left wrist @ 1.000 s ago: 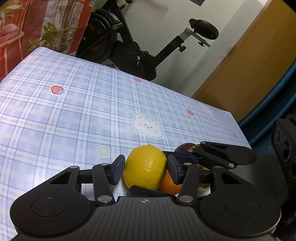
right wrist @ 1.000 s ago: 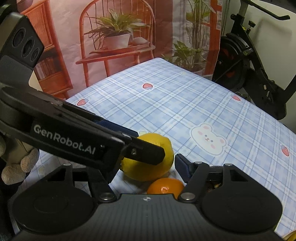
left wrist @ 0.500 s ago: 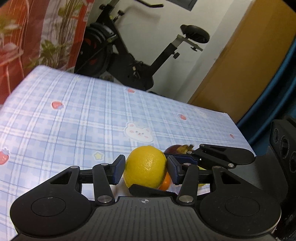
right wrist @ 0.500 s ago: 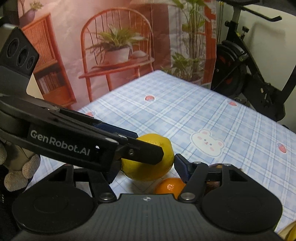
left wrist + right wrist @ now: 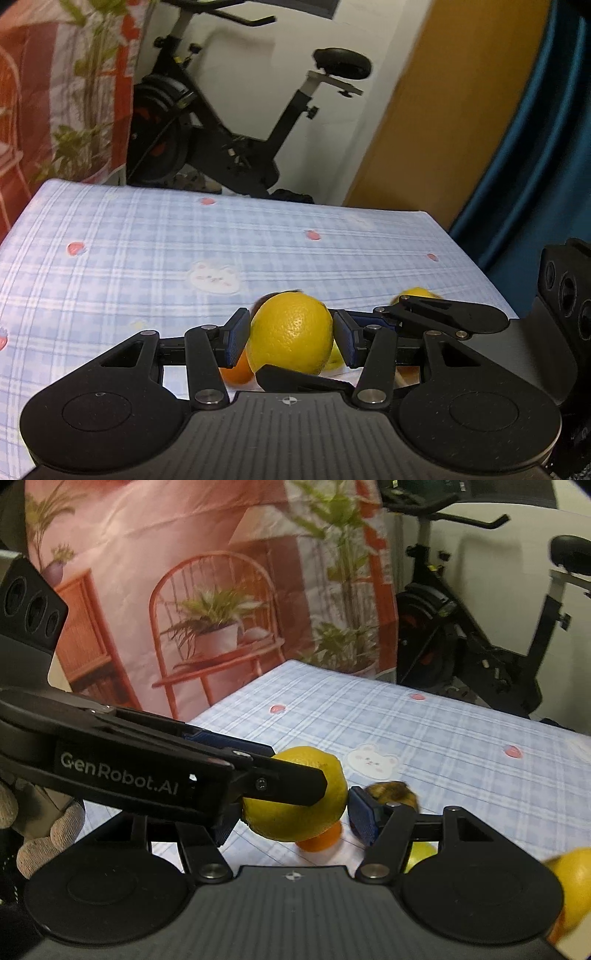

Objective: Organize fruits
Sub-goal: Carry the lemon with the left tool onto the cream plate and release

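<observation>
My left gripper (image 5: 290, 338) is shut on a yellow lemon (image 5: 291, 338), holding it above the blue checked tablecloth (image 5: 147, 251). The lemon (image 5: 295, 794) also shows in the right wrist view, clamped by the left gripper's fingers (image 5: 280, 779). My right gripper (image 5: 291, 812) is open, its jaws on either side of the lemon without pressing it. An orange (image 5: 238, 373) lies on the cloth below; it also shows in the right wrist view (image 5: 319, 840). A dark brownish fruit (image 5: 393, 792) lies just beyond. More yellow fruit (image 5: 574, 882) sits at the right.
An exercise bike (image 5: 221, 140) stands beyond the table's far edge. A printed backdrop (image 5: 184, 609) hangs to the left. A wooden door (image 5: 443, 110) and blue curtain (image 5: 535, 166) are at the right. A gloved hand (image 5: 44, 827) holds the left gripper.
The left gripper has lifted the lemon off the cloth and tilted upward; the orange and other fruits now lie lower and further away. The right gripper has risen alongside it.
</observation>
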`<state>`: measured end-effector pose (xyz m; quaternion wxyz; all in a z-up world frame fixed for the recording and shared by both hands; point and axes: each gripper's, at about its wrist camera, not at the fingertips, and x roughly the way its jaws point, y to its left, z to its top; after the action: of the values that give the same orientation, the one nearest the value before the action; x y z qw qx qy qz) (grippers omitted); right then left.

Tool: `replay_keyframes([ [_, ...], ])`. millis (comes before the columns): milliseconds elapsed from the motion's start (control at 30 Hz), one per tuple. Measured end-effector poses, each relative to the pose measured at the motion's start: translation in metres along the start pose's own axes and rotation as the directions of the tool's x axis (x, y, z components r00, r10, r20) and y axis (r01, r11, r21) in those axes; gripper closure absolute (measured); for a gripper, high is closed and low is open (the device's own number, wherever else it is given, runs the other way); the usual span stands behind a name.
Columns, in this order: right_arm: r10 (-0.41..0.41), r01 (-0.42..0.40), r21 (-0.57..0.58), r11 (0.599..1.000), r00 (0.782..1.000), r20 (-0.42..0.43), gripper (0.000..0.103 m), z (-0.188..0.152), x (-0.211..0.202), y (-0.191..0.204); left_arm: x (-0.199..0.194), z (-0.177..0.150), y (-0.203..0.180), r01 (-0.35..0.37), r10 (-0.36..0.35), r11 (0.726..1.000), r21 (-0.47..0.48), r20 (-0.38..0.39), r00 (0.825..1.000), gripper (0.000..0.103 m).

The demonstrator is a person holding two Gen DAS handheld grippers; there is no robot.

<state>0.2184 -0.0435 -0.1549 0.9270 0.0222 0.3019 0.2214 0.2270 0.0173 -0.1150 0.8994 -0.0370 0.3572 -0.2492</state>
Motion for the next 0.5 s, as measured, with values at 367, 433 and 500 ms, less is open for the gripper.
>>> replay_keyframes([
  [367, -0.066, 0.05, 0.132, 0.99, 0.99, 0.123, 0.039, -0.014, -0.072, -0.044, 0.013, 0.01, -0.072, 0.042, -0.041, 0.994, 0.1, -0.018, 0.999, 0.05],
  [433, -0.084, 0.061, 0.163, 0.985, 0.987, 0.137, 0.039, -0.02, -0.087, -0.054, 0.018, 0.009, -0.088, 0.056, -0.053, 0.991, 0.124, -0.029, 0.998, 0.05],
  [500, -0.102, 0.073, 0.189, 0.979, 0.984, 0.145, 0.039, -0.027, -0.101, -0.064, 0.022, 0.007, -0.103, 0.075, -0.069, 0.987, 0.143, -0.042, 0.997, 0.05],
])
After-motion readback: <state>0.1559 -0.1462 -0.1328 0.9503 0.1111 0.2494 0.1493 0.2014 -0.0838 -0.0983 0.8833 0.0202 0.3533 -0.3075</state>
